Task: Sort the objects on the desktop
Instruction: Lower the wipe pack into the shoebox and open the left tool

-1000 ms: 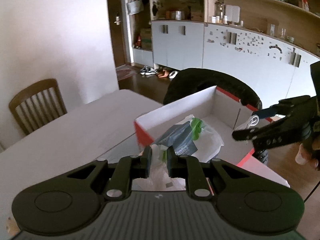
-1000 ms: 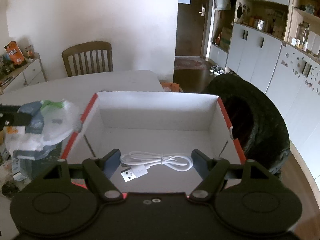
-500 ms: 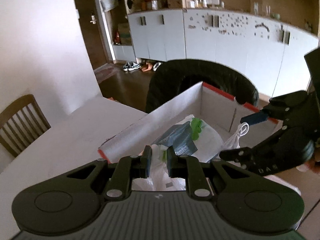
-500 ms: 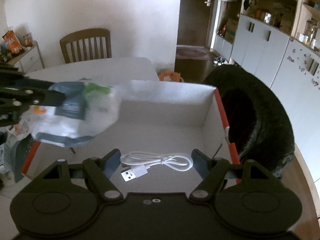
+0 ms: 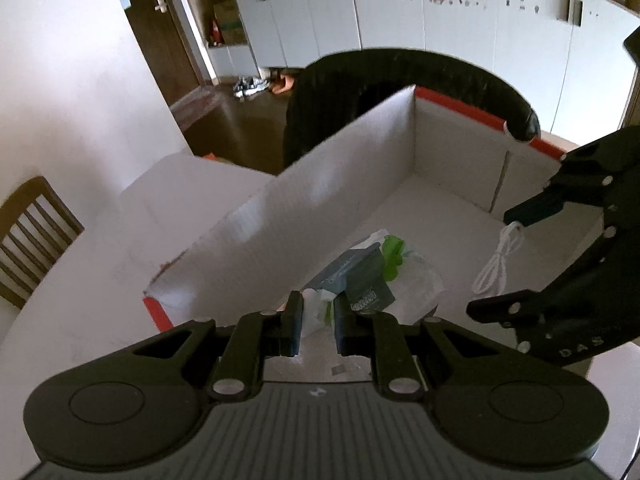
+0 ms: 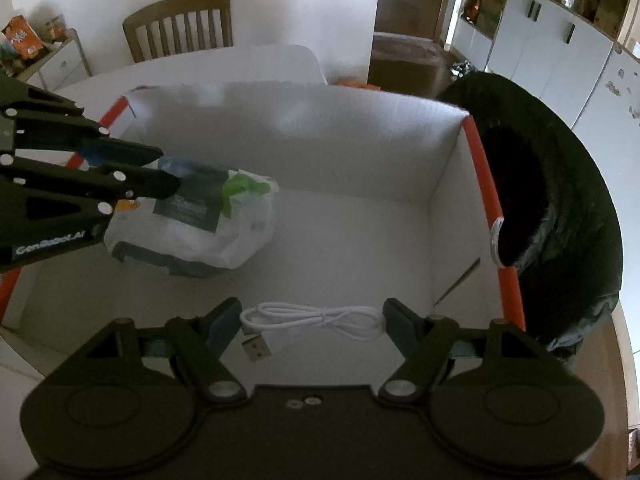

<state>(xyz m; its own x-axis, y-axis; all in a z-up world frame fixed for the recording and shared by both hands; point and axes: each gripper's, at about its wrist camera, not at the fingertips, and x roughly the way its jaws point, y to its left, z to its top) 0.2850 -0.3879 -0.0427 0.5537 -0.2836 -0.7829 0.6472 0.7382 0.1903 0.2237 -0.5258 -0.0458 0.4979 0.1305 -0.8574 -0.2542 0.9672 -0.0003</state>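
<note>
A white box with a red rim stands on the table. My left gripper is shut on a clear plastic bag of packets and holds it inside the box, low over the floor at its left side. A coiled white USB cable lies on the box floor. My right gripper is open, its fingers either side of the cable without touching it.
A black-lined bin stands just beyond the box's right wall. A wooden chair sits at the far side of the white table. White cupboards line the back wall.
My left gripper has carried the bag over the box's left wall and down inside it. My right gripper has stayed open around the cable, which has not moved.
</note>
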